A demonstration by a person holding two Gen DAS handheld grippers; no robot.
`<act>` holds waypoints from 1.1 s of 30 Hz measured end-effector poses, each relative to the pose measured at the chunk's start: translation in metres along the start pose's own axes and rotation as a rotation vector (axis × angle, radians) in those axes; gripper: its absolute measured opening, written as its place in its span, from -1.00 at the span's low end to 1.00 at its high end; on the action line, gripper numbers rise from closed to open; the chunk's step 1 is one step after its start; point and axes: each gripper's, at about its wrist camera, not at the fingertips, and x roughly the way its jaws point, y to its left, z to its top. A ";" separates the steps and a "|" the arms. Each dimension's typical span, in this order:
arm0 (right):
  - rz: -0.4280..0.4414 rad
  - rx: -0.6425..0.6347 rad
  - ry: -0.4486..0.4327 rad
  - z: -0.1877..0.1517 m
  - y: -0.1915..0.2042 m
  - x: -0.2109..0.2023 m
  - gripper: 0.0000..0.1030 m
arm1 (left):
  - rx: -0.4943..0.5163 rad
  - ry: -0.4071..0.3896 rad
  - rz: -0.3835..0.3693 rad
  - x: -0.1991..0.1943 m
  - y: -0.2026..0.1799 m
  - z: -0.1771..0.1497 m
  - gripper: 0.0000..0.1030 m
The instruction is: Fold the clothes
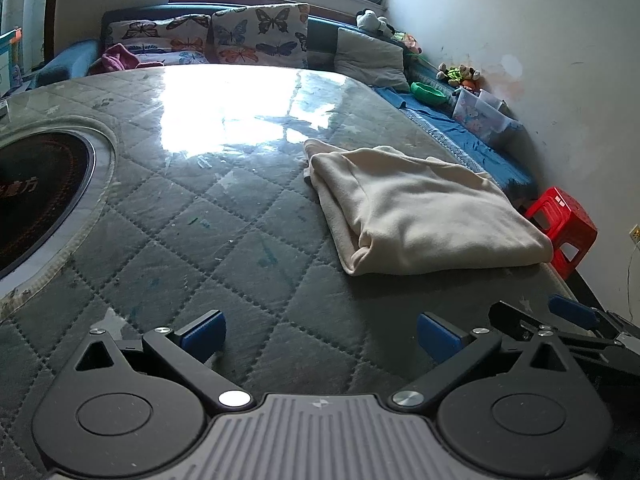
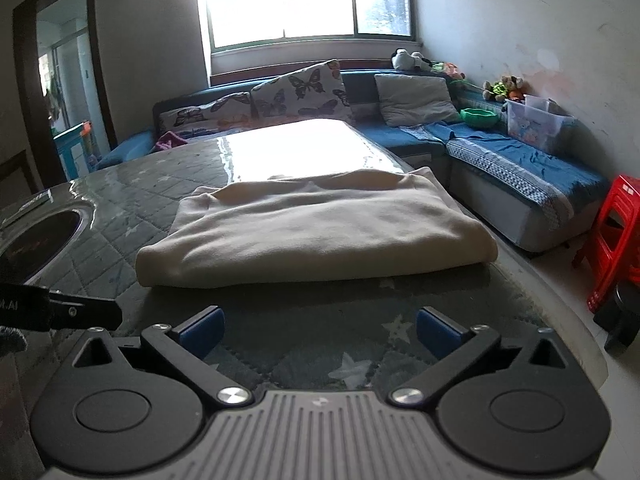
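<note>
A cream garment (image 1: 424,212) lies folded in a thick rectangle on the quilted table cover (image 1: 224,240), near the table's right edge. In the right wrist view the folded garment (image 2: 316,228) lies straight ahead. My left gripper (image 1: 320,338) is open and empty, low over the cover, to the near left of the garment. My right gripper (image 2: 318,330) is open and empty, just short of the garment's near fold. The right gripper also shows at the right edge of the left wrist view (image 1: 576,320).
A round black cooktop (image 1: 36,196) is set into the table at the left. A blue corner sofa (image 2: 500,160) with butterfly cushions (image 1: 260,36) runs behind and right of the table. A red plastic stool (image 2: 616,236) stands on the floor at the right.
</note>
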 end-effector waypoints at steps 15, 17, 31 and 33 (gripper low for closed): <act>-0.012 0.022 -0.008 0.000 0.002 -0.001 1.00 | -0.002 0.007 0.003 0.000 -0.001 0.000 1.00; -0.012 0.021 -0.009 -0.001 0.003 -0.001 1.00 | -0.006 0.008 0.002 -0.001 -0.001 0.000 1.00; -0.018 0.023 -0.016 -0.002 0.001 -0.006 1.00 | 0.046 -0.005 0.009 -0.007 -0.012 0.000 1.00; -0.021 0.026 -0.017 -0.002 0.001 -0.006 1.00 | 0.061 -0.010 0.021 -0.008 -0.014 0.000 1.00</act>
